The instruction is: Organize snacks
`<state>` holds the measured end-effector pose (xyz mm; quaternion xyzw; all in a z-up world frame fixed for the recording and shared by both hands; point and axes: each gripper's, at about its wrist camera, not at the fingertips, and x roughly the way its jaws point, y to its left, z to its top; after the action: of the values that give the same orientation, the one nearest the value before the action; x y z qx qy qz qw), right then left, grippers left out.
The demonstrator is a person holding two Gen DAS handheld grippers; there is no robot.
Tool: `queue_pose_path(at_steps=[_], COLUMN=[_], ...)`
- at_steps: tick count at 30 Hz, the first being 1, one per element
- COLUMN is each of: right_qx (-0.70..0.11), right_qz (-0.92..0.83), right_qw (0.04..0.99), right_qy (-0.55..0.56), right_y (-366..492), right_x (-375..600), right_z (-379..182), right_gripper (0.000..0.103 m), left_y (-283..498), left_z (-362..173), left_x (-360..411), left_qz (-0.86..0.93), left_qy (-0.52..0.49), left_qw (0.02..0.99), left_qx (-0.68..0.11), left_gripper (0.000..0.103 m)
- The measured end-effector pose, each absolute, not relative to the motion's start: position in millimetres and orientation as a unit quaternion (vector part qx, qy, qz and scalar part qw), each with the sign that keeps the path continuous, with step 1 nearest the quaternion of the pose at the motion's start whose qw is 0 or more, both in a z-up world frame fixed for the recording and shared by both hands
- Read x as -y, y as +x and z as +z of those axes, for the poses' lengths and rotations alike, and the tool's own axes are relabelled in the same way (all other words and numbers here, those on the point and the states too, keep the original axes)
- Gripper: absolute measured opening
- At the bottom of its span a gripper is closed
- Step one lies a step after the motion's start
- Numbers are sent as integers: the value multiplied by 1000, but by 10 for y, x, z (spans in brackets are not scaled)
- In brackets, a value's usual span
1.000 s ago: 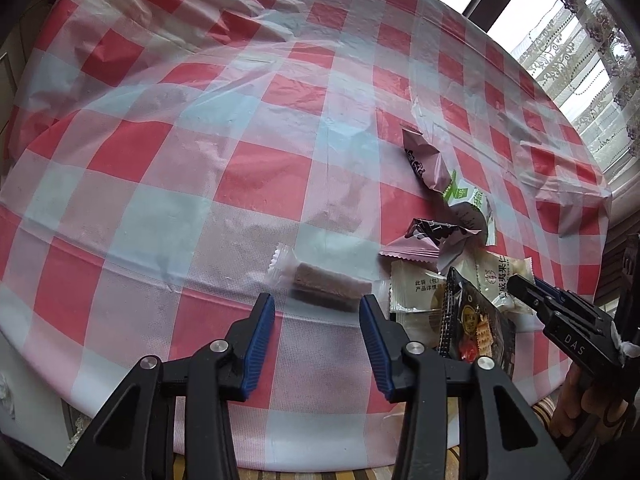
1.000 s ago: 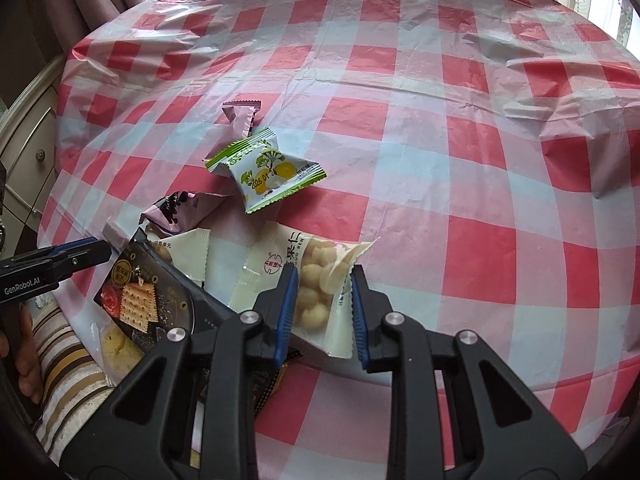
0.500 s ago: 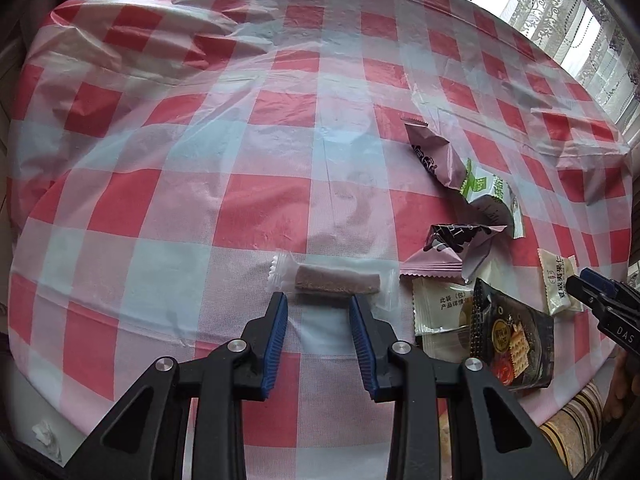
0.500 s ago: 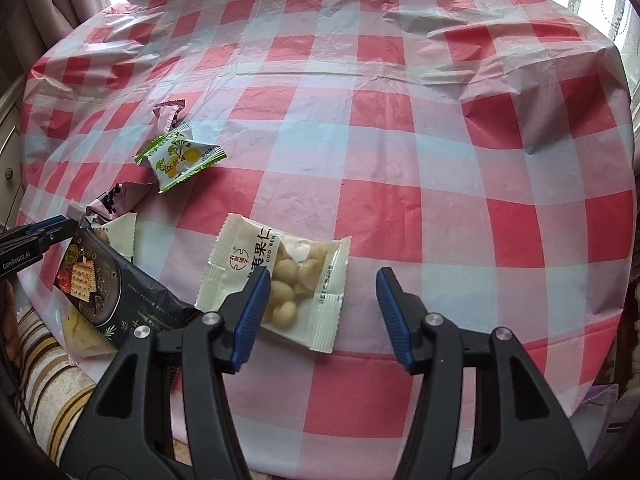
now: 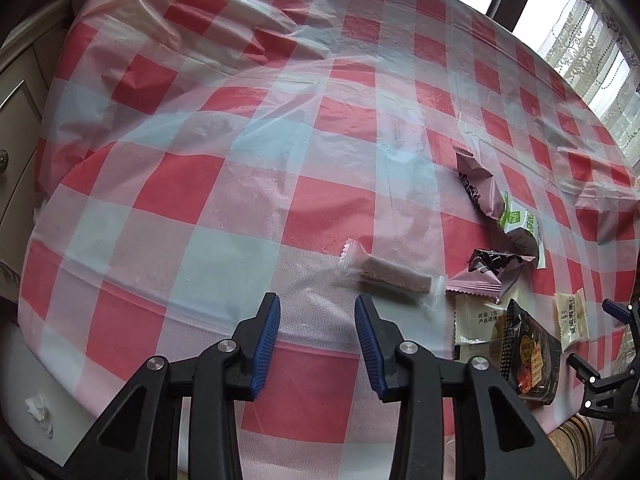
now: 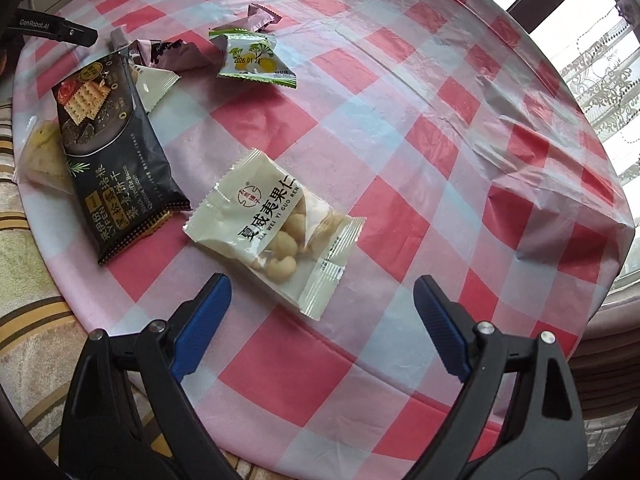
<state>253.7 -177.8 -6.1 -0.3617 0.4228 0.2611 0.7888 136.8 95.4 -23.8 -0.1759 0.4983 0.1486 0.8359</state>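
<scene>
My right gripper is opening wide, empty, nut pack just ahead. Left gripper is opening, still narrow, empty; I centre it on the bar ahead-right before closing.

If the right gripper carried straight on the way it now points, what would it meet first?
Most likely the white nut packet, lying flat just ahead of the right gripper, whose jaws are opening with nothing between them; depth is uncertain.
</scene>
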Motion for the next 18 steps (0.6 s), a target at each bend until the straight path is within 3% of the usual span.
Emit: queue_pose_path(at_steps=[7, 12, 16, 18], right_qx=[-402, -461, -503, -496], right_qz=[278, 276, 277, 265], right_qw=[786, 796, 800, 810], right_qy=[-379, -279, -172, -164], right_y=[2861, 3192, 3248, 3190], right_x=[1499, 1553, 1673, 1675], right_z=[-37, -49, -81, -77], right_gripper=[95, 93, 74, 71], left_y=[1322, 1241, 1252, 1280], left_z=[-237, -178, -173, -179], left_x=[-934, -936, -893, -846], left_qz=[144, 126, 105, 90], left_qy=[-182, -202, -225, -240], left_qw=[836, 844, 842, 839], left_qx=[-497, -480, -478, -480], left_gripper=[41, 41, 40, 40])
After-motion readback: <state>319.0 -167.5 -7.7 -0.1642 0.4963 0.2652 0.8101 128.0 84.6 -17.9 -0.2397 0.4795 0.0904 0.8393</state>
